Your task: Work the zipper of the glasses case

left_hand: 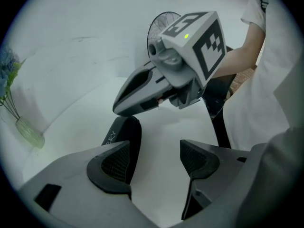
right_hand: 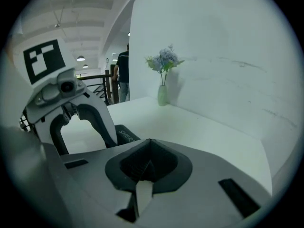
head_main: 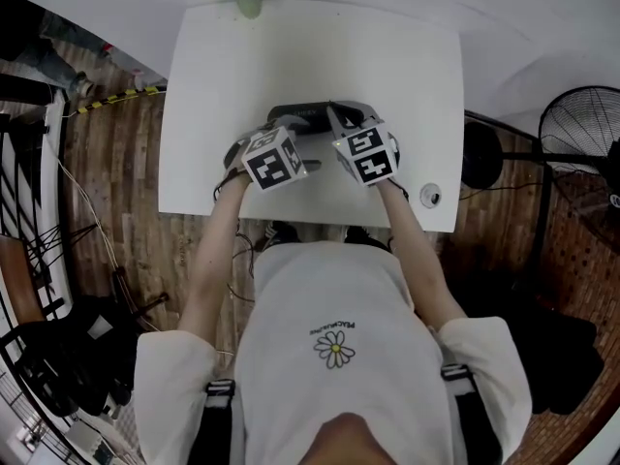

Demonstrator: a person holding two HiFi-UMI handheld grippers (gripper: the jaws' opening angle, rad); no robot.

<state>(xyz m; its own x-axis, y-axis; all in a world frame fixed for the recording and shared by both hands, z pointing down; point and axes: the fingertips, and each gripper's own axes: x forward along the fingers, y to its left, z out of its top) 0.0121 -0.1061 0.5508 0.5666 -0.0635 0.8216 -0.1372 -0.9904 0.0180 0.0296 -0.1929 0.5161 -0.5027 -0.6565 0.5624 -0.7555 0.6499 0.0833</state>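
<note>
Forearms stretched up the middle of the head view, side by side from the white-shirted torso onto the white table (head_main: 203, 85), wrists tipped down and marker cubes on top. At centre-left, the left gripper (head_main: 287, 124) pointed steeply at the tabletop. In the left gripper view its jaws stood well apart, and there was only bare table between the pads. The glasses case (left_hand: 124, 133), dark and lettered, lay at that view's lower left, just beyond the left-hand pad and partly hidden behind it, so outside the gap. Right of centre in the head view, the right gripper (head_main: 339, 116) came in at a shallower angle, its nose hanging just above the case. In the right gripper view its jaws were pressed together and held nothing. There the case sat left of centre, beyond the closed tips and tucked behind a finger of the left gripper. A vase of flowers (right_hand: 163, 95) stood at the table's far edge.
</note>
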